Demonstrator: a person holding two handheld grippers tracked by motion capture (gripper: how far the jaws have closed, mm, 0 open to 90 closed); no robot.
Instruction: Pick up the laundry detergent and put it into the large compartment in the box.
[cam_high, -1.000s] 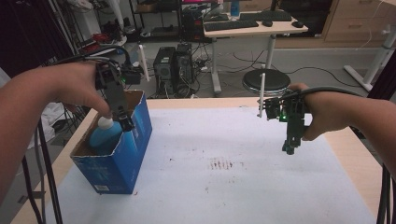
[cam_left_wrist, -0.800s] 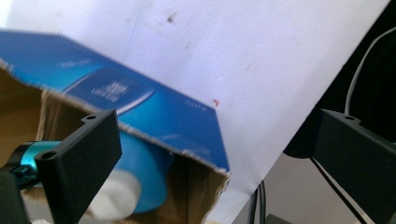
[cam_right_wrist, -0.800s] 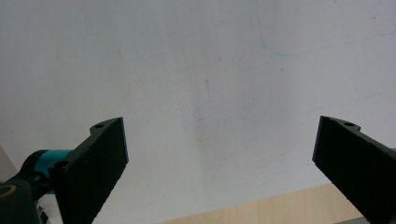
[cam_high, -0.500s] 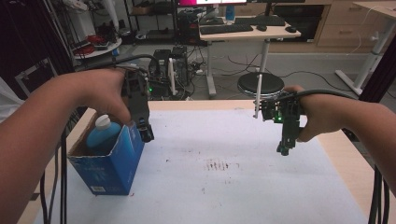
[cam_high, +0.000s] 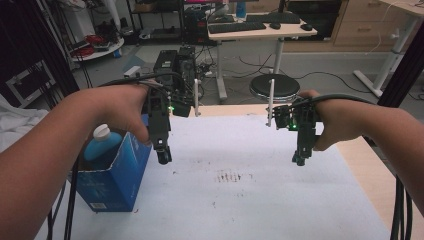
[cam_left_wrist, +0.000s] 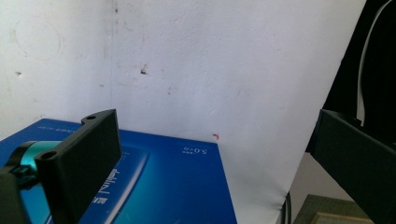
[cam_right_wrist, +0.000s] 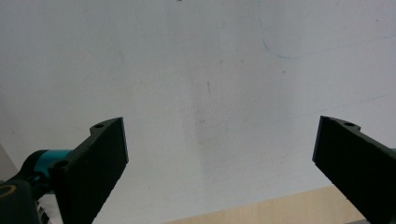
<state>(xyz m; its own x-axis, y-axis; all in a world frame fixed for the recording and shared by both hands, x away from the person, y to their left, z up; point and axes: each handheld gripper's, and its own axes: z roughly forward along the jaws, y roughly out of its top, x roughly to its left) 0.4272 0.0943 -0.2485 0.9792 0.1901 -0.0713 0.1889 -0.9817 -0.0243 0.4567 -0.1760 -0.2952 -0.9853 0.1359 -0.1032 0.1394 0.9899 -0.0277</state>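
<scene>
Two grippers hovering over a white-covered table, a bottle sitting in the blue box at the left.

The left gripper (cam_high: 163, 156) is hanging just beside the blue box (cam_high: 117, 185), jaws spread wide and empty; the blue bottle (cam_high: 100, 148) is standing upright inside it. The right gripper (cam_high: 299, 160) is hovering well apart, jaws likewise spread over the scuffed white sheet (cam_high: 240, 200). Behind the table, a black stool (cam_high: 274, 88), a desk with a keyboard (cam_high: 235, 27) and tangled floor cables are crowding the room.
</scene>
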